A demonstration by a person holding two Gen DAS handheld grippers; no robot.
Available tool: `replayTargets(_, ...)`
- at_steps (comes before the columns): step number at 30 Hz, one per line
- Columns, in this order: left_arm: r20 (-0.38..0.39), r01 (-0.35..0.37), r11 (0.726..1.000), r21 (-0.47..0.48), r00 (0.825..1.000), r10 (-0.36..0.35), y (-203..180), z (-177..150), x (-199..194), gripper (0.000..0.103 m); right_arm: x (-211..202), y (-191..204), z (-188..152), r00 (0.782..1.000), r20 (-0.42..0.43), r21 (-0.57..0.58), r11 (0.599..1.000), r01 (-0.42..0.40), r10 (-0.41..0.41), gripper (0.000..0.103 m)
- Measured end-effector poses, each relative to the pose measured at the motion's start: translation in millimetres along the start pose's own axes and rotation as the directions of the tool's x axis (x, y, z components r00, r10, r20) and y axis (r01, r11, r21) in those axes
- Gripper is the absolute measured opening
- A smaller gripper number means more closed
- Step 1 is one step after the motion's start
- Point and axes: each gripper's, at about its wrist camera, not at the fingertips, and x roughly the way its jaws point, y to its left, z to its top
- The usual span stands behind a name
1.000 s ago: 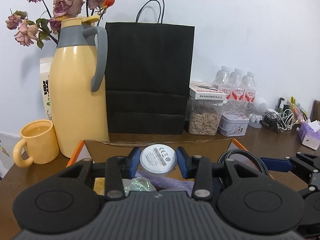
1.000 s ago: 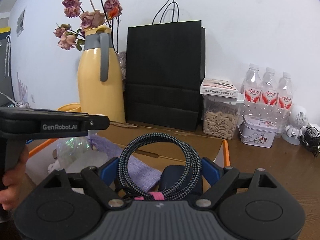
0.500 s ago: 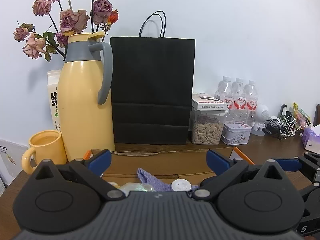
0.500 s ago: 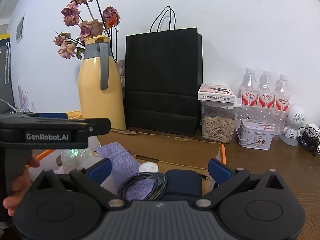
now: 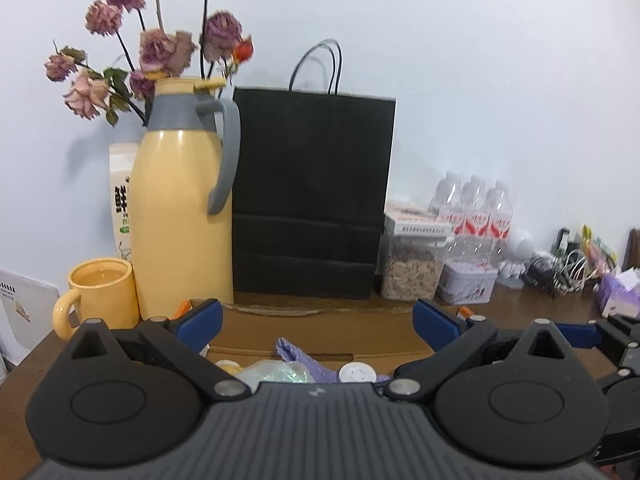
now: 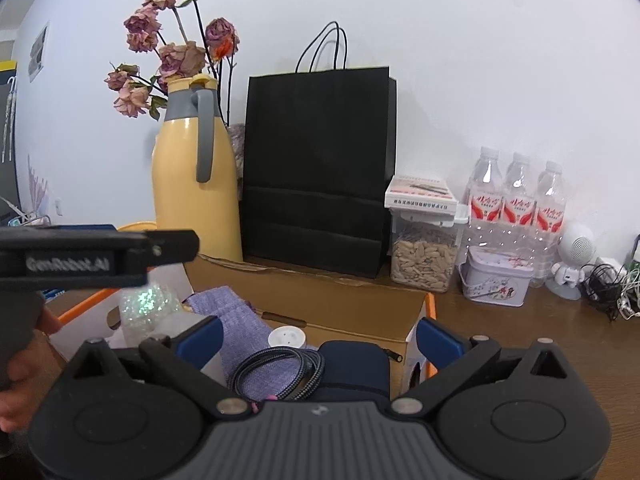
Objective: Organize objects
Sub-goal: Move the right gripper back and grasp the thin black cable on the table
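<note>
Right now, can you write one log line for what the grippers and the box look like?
left gripper: open, holds nothing | right gripper: open, holds nothing | cable: in box, on pouch | disc: in box

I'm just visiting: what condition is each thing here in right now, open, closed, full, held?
Left hand-held gripper: open, holding nothing.
Right hand-held gripper: open, holding nothing.
Cardboard box: open, things inside.
Braided cable: coiled, lying in the box.
White round device: lying in the box.
Yellow jug: upright, lid shut.
Yellow mug: upright, liquid inside.
Black paper bag: standing upright.
Seed jar: closed, a packet on top.
</note>
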Motion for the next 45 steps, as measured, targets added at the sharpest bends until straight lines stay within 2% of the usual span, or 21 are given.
replayTargets(9,0.044,0.007,1.0,0.006,0.999,-0.007,2.0,-0.7,-43.7,0.103,-36.6,14.1,-4.1,0.999,0.036,-0.013,1.0,0.003,-0.002,0.103)
replayTargets(20,0.019,0.0,1.0,0.009,1.0,-0.001,11.2,-15.0,-89.2,0.103,-82.3,23.5,-31.1,0.999,0.02,0.007,1.0,0.027,-0.027,0.103)
replayTargets(33,-0.082,-0.017,0.999,0.043,0.996,0.02,25.1,-56.6,-118.7,0.103,-107.3,35.0,-73.3,0.997,-0.078,0.012,0.999,0.031,-0.03,0.103)
replayTargets(45,-0.185,-0.051,0.998,0.048,0.981,0.059,47.5,-93.9,-137.7,0.103,-118.9,47.6,-113.5,0.983,-0.183,-0.003,1.0,0.007,-0.007,0.103)
